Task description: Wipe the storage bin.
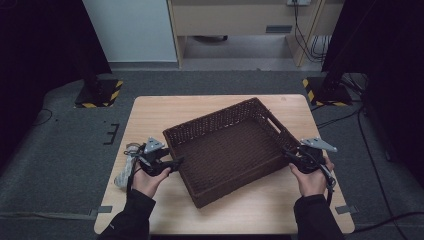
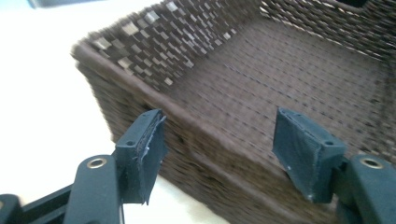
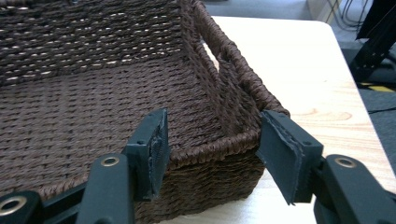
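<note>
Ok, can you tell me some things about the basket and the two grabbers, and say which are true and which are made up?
1. The brown woven basket sits on the wooden table. True.
2. The basket is full of toys. False: it is empty; its woven floor is bare.
3. The left gripper has its jaws wide apart, one on each side of the basket's wall. True.
4. The right gripper is far away from the basket. False: it is right at a corner of the basket's rim, jaws open.
5. The basket has a handle hole in one side wall. True.
6. The basket is upside down. False: it stands open side up.
</note>
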`<state>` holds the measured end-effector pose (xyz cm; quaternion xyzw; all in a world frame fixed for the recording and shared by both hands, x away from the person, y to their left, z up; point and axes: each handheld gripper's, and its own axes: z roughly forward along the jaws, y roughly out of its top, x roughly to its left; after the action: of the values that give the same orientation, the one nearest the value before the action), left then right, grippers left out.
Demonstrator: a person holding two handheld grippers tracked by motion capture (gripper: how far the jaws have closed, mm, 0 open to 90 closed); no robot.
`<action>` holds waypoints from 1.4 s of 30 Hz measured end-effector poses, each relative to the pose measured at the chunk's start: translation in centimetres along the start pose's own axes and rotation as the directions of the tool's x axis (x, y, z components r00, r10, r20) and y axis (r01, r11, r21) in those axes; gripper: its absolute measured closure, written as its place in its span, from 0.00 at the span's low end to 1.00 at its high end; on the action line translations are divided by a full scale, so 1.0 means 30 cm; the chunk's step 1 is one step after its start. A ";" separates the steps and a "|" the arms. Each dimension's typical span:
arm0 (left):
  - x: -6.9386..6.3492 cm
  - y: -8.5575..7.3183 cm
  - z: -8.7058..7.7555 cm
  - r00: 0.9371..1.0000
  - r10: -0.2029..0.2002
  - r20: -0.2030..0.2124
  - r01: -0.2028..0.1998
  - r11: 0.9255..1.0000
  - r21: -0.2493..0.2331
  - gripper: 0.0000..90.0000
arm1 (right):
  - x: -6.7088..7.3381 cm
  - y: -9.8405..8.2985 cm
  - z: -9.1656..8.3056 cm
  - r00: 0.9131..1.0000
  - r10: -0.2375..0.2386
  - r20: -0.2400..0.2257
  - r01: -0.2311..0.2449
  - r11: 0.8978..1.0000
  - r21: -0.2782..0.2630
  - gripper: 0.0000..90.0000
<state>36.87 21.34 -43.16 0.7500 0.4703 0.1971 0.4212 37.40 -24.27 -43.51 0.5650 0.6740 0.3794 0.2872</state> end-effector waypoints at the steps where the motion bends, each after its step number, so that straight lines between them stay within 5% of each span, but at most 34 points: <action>1: 0.009 0.004 -0.001 1.000 -0.012 0.008 0.012 1.000 -0.005 0.36 | 0.001 0.001 0.002 1.000 0.002 0.002 -0.002 1.000 -0.001 0.48; 4: 0.035 0.006 0.023 0.999 -0.015 0.034 0.015 1.000 0.007 0.36 | -0.003 0.003 0.012 1.000 -0.004 0.005 0.004 1.000 -0.008 0.48; 12: 0.023 -0.002 0.036 1.000 -0.017 0.018 0.016 1.000 0.020 0.34 | -0.021 0.007 0.029 1.000 -0.005 -0.012 0.004 0.999 -0.035 0.48; 17: 0.016 0.000 0.029 1.000 -0.017 0.019 0.017 0.999 0.033 0.34 | 0.011 0.006 0.009 0.999 0.006 -0.040 -0.007 1.000 -0.023 0.44; 23: 0.022 0.031 -0.001 0.999 0.033 -0.014 -0.033 0.999 0.005 0.38 | 0.033 0.001 0.022 0.999 0.003 -0.037 -0.003 1.000 -0.006 0.44; 35: 0.152 0.065 0.048 0.998 0.063 -0.025 -0.063 0.998 0.013 0.37 | 0.010 0.008 0.060 0.999 -0.009 -0.037 0.007 0.999 -0.042 0.48; 39: 0.163 0.059 0.072 0.999 0.030 0.023 -0.030 0.999 0.015 0.44 | 0.007 0.016 0.046 0.997 0.004 -0.079 -0.007 0.999 -0.040 0.48; 42: 0.155 0.058 0.064 0.999 0.033 0.012 -0.034 0.999 0.019 0.47 | 0.017 0.015 0.028 0.995 -0.002 -0.104 -0.002 0.999 -0.045 0.46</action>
<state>41.37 24.16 -43.30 0.7628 0.4570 0.1953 0.4136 38.24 -23.57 -43.57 0.5377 0.6793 0.4236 0.2644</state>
